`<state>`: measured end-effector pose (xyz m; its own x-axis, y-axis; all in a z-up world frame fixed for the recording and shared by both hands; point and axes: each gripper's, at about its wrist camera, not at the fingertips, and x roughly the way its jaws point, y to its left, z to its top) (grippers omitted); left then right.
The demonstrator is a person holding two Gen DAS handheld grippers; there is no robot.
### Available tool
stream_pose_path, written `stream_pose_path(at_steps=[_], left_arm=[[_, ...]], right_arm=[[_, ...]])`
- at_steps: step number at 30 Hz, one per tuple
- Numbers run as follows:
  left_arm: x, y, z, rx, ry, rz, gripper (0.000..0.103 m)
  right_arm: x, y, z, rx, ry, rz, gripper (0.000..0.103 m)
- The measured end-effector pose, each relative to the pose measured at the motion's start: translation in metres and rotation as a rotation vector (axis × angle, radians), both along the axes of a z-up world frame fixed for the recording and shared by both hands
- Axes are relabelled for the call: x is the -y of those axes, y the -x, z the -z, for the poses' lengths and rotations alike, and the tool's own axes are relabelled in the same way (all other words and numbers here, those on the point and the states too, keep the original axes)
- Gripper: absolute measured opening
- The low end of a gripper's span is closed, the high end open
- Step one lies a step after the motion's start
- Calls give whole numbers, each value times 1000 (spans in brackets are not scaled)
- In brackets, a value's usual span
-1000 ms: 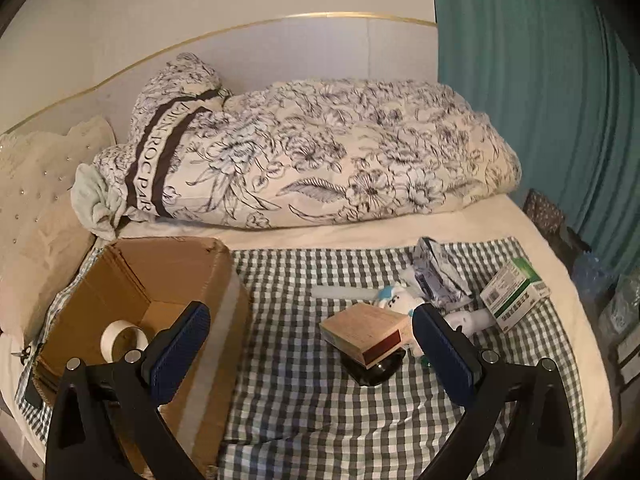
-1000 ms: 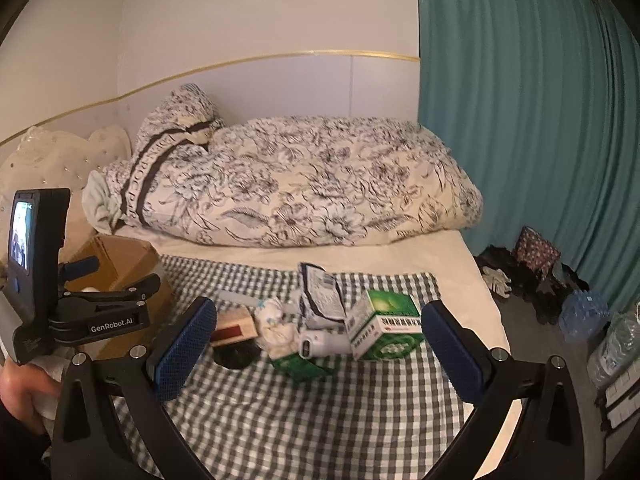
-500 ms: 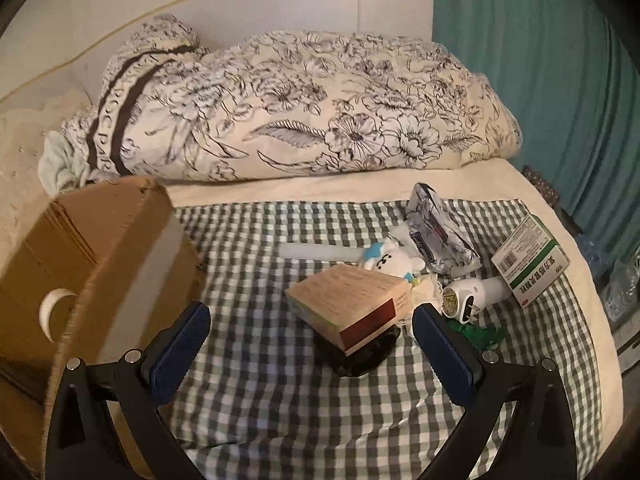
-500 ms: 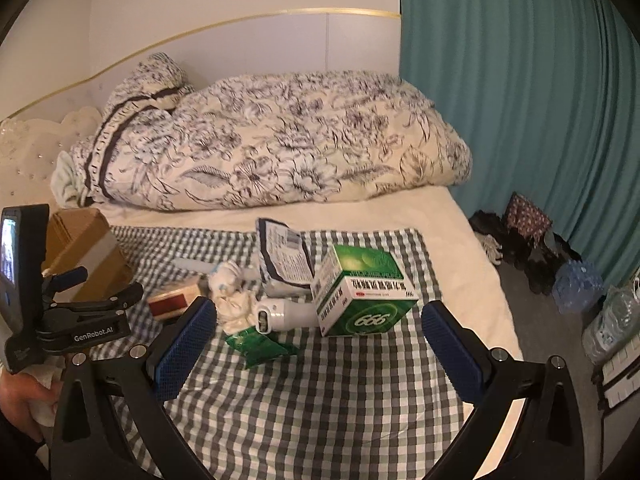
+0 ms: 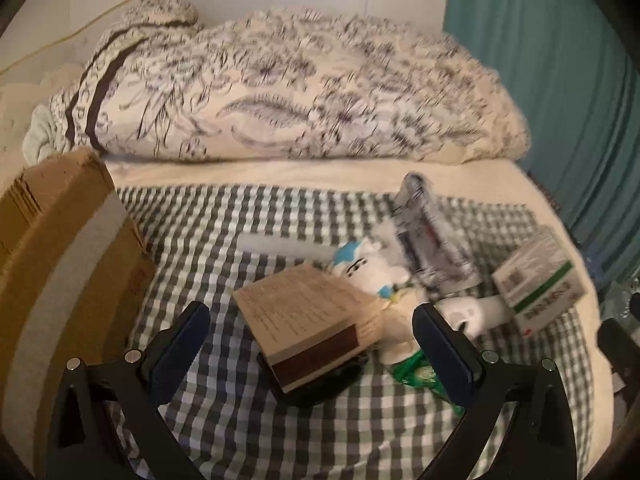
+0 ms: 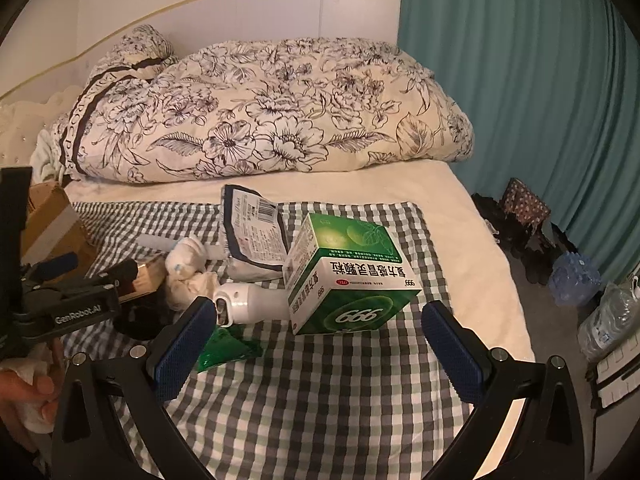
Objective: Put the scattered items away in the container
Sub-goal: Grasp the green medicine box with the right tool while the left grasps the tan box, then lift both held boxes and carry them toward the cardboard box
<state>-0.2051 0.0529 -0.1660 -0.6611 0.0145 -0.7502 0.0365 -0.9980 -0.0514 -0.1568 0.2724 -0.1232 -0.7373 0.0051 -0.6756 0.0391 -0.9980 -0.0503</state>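
Note:
A cardboard box [image 5: 60, 240] stands at the left on the checked cloth [image 5: 280, 420]; its corner shows in the right wrist view [image 6: 48, 220]. My left gripper [image 5: 312, 344] is open, its jaws on either side of a tan and maroon box [image 5: 308, 316] that rests on a black round object [image 5: 320, 384]. My right gripper [image 6: 316, 340] is open just in front of a green medicine box [image 6: 348, 276], which also shows in the left wrist view [image 5: 540, 284]. Beside these lie a white plush toy [image 5: 368, 268], a white bottle [image 6: 252, 304], a foil packet [image 6: 252, 228] and a green wrapper [image 6: 224, 348].
A rolled floral duvet [image 6: 256, 116] lies across the back of the bed. A teal curtain [image 6: 520, 80] hangs at the right. Bags and plastic bottles [image 6: 608, 320] sit on the floor past the bed's right edge. The left gripper's body [image 6: 68, 300] is at the left.
Both grippers have moved forward and lower toward the items. The tan box now lies between the left jaws, and the green box is nearer the right jaws. The cardboard box has slid leftward in view.

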Motion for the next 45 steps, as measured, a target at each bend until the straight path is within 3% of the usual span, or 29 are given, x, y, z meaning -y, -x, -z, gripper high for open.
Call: stream_pose_path(at_steps=[7,20,34,45], left_arm=[[8,20,25,60,-53,-41,103],[8,38,48,127,-37,-57,103],[13,38,46,140,-44,-36,95],[12,33,38,121,-59,-18,89]], right_arm=[[-16,24,23,40,71,30,103],[-42,60,50,74,88,55,103],[-49,85,71,127,149,57,103],[-39,73,61,67,93,63,99]])
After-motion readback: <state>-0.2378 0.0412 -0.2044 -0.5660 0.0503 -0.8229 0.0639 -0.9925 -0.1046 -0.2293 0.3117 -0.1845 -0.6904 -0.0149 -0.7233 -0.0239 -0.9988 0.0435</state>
